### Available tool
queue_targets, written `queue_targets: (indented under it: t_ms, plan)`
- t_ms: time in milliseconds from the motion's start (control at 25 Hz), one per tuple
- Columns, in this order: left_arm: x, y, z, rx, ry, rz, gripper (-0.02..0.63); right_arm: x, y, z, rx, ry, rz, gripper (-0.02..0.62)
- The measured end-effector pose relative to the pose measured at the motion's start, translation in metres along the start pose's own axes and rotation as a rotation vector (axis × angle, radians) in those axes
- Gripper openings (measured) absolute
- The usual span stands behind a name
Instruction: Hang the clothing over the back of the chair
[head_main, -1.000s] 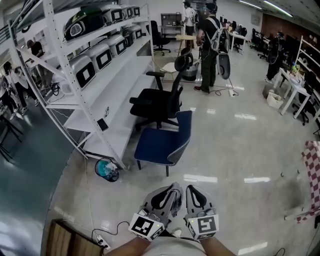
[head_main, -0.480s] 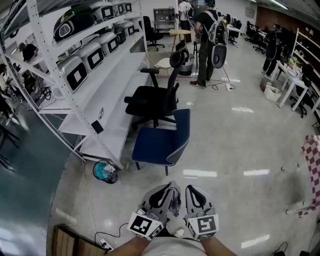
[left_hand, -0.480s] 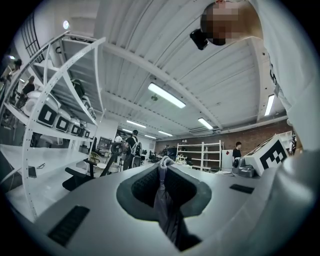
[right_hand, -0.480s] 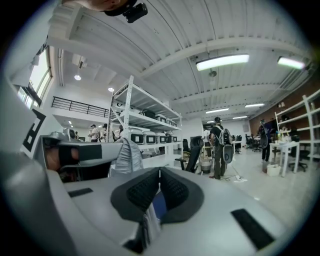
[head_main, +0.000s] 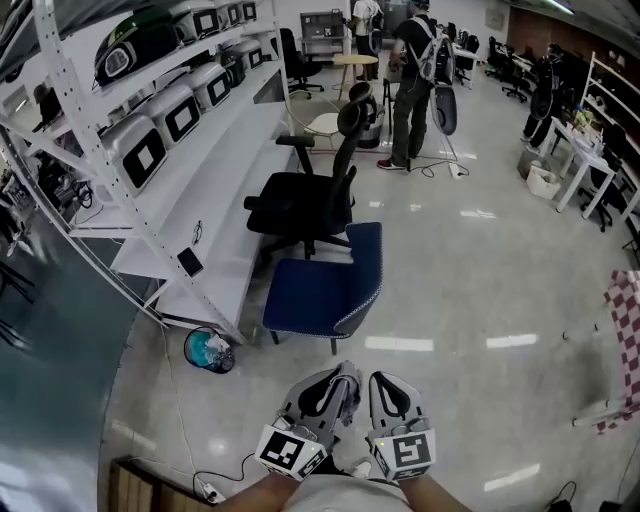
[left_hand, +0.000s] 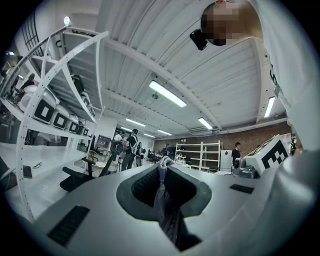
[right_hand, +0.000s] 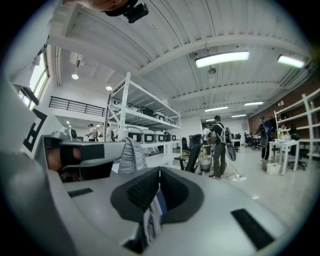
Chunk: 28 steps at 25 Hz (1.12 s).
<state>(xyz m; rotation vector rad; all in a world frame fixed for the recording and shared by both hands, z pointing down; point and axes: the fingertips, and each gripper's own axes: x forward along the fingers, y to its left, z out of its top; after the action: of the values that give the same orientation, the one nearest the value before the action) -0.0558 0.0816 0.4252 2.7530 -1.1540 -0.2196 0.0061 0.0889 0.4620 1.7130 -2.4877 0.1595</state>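
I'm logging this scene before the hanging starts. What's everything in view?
Rack: one, white, left side, holding grey boxes.
Blue chair: one, blue, on the floor beside the rack.
Office chair: one, black, behind the blue chair.
Bin: one, teal-lined, at the rack's foot.
Person with backpack: one, dark clothes, far back.
Checked cloth: one, red-white, right edge.
Clothing: one, grey, pinched in both grippers.
Left gripper: one, grey, shut on the clothing.
Right gripper: one, grey, shut on the clothing.

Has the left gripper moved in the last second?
Yes, slightly forward, toward the blue chair: in the head view the left gripper keeps its place in frame while the teal bin slides down nearer it.
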Motion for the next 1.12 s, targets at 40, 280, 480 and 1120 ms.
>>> queue_targets:
  t_ms: [40, 280, 480, 1120]
  plan:
    - [0.002, 0.003, 0.0, -0.001, 0.002, -0.002, 0.029, 0.003, -0.001, -0.001, 0.002, 0.005, -0.003, 0.017]
    - [0.014, 0.019, -0.005, -0.014, 0.009, -0.01, 0.029, 0.02, -0.005, -0.005, 0.006, 0.02, -0.014, 0.017]
    - [0.023, 0.033, -0.005, -0.027, 0.011, -0.024, 0.029, 0.037, -0.006, -0.004, 0.009, 0.029, -0.022, 0.017]
    - [0.053, 0.088, -0.002, -0.054, 0.017, -0.099, 0.029, 0.103, -0.004, 0.008, -0.01, 0.032, -0.066, 0.017]
